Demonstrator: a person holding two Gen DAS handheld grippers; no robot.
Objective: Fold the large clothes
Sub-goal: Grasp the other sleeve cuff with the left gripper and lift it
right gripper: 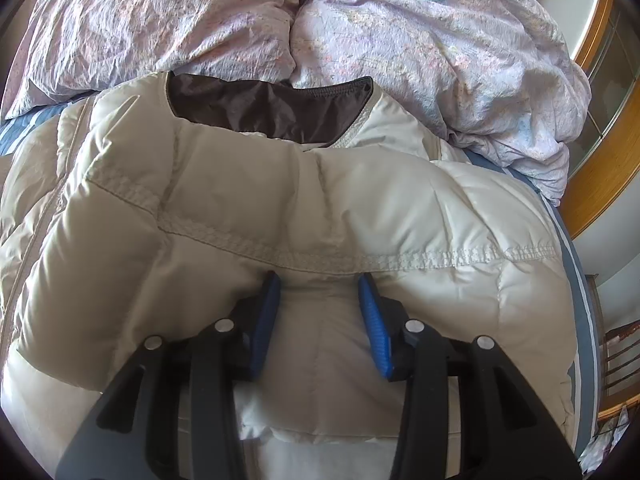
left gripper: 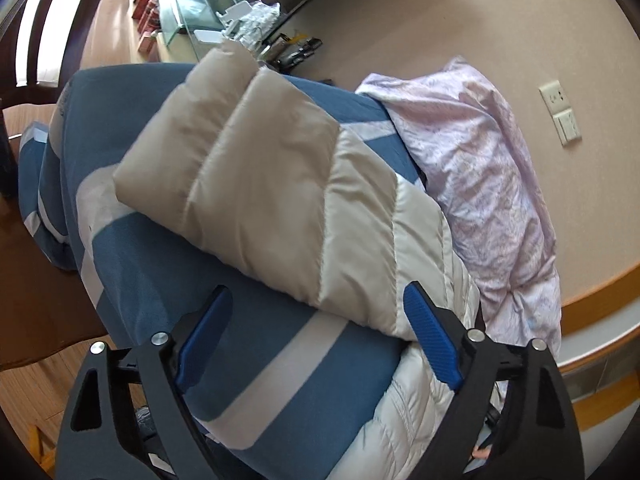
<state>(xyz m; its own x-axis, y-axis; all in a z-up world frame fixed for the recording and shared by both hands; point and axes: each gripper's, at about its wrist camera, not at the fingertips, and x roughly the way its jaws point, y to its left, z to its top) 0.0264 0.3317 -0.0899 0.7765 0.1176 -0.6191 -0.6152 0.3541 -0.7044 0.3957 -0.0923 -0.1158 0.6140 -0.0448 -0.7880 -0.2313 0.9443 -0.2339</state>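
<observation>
My right gripper (right gripper: 319, 322) pinches the puffy beige quilted down jacket (right gripper: 280, 208), left gripper (left gripper: 316, 344) released; slick padding may slip free.

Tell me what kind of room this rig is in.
Most likely a bedroom. The puffy beige jacket lies on a bed with a blue-and-white striped sheet, a crumpled floral duvet is bunched beside it, and a wall switch plate sits above a wooden headboard-like ledge.

The left gripper (left gripper: 318, 300) points down with its jaws wide apart, nothing pinched. The right gripper (right gripper: 320, 286) points down too, its jaws partly closed and squeezing.
</observation>
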